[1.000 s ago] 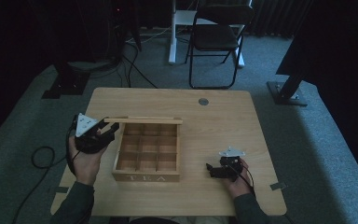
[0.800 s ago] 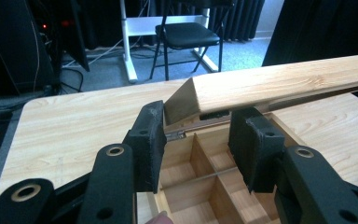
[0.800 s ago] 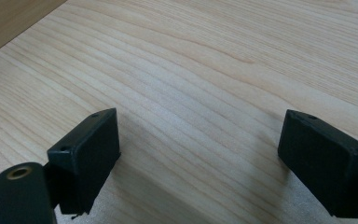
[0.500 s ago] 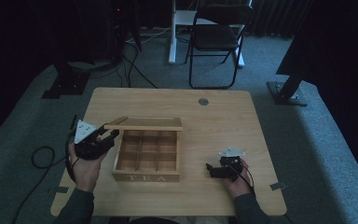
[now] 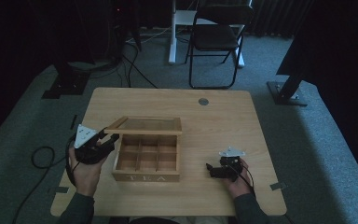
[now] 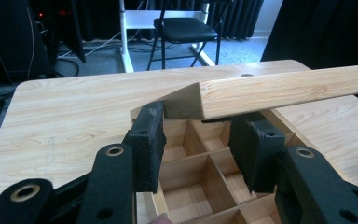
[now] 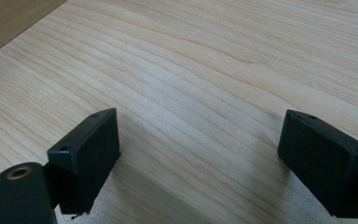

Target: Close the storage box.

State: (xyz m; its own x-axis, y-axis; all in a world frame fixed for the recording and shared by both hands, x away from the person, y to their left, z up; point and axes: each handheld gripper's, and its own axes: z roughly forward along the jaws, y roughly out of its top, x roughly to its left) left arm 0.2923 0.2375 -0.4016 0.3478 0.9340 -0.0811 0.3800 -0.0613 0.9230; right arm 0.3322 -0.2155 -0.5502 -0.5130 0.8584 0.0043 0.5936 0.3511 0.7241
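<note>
Fingers (image 6: 149, 135) of left gripper (image 6: 200, 140) apart under tea box (image 5: 147, 158) lid (image 6: 279, 91) corner, not clamped — lid could slip and slam. Right gripper (image 7: 198, 158) fingers apart, idle on bench (image 7: 214, 70).

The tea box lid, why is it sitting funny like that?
The lid hangs half open, tilted over the tea box. Its left corner sits between the left gripper jaws, which seem to be swinging it on its hinge. The compartments look empty. Nothing looks broken or spilled.
</note>
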